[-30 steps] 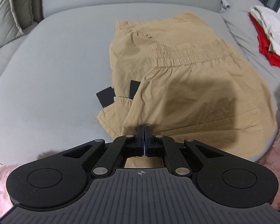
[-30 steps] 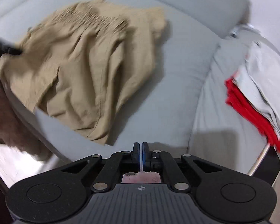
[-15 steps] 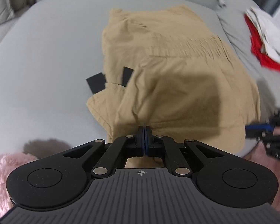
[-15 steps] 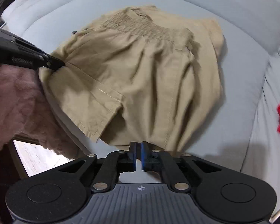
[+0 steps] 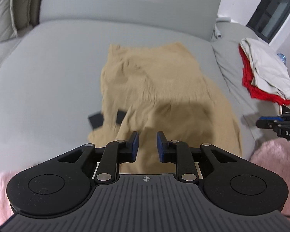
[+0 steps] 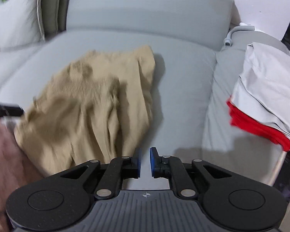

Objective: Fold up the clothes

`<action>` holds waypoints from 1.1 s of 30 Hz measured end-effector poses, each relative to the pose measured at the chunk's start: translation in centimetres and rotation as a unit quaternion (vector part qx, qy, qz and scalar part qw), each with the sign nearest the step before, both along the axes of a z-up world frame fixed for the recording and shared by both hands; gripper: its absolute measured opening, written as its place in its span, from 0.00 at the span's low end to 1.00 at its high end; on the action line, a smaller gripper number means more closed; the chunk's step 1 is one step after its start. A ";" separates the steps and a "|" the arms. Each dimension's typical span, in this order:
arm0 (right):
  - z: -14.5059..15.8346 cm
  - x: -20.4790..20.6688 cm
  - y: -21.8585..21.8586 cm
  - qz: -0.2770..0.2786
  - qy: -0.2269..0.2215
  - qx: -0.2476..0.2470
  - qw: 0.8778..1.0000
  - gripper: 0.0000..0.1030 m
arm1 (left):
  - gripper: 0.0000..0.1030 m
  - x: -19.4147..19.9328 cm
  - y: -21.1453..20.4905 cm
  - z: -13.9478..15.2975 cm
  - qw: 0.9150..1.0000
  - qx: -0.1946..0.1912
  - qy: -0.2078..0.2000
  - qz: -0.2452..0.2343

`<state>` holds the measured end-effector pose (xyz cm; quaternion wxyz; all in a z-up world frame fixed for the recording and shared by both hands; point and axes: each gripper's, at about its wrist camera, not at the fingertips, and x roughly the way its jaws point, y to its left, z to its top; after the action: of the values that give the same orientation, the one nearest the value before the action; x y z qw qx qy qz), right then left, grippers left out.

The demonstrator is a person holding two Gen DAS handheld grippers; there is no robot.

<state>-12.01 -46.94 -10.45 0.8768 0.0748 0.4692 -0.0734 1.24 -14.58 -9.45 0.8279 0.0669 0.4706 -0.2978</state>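
Two folded garments (image 5: 264, 77) beside shorts (image 5: 160, 96)

The tan shorts (image 5: 164, 89) are thin woven cloth, matt and creased, with a puckered elastic band. The grey sofa seat (image 5: 54, 73) is a smooth, finely woven matt fabric. At the right, the folded pale grey cloth (image 6: 268, 89) looks crisp and matt, over a bright red cloth (image 6: 247, 121). Near the edges lies fluffy pink pile (image 5: 268, 154). The left gripper (image 5: 147, 144) and right gripper (image 6: 145, 160) are matt black plastic with blue rubbery pads and shiny metal pins.
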 end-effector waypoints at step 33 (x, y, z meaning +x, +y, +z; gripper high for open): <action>-6.1 12.9 2.8 0.034 0.015 0.013 0.999 0.13 | 0.29 9.0 -9.3 -7.8 0.998 0.051 0.011 -0.034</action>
<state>0.88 -44.10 -16.58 0.8707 0.0693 0.4854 -0.0390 10.19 -23.86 -17.24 0.8074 0.1219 0.4921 -0.3018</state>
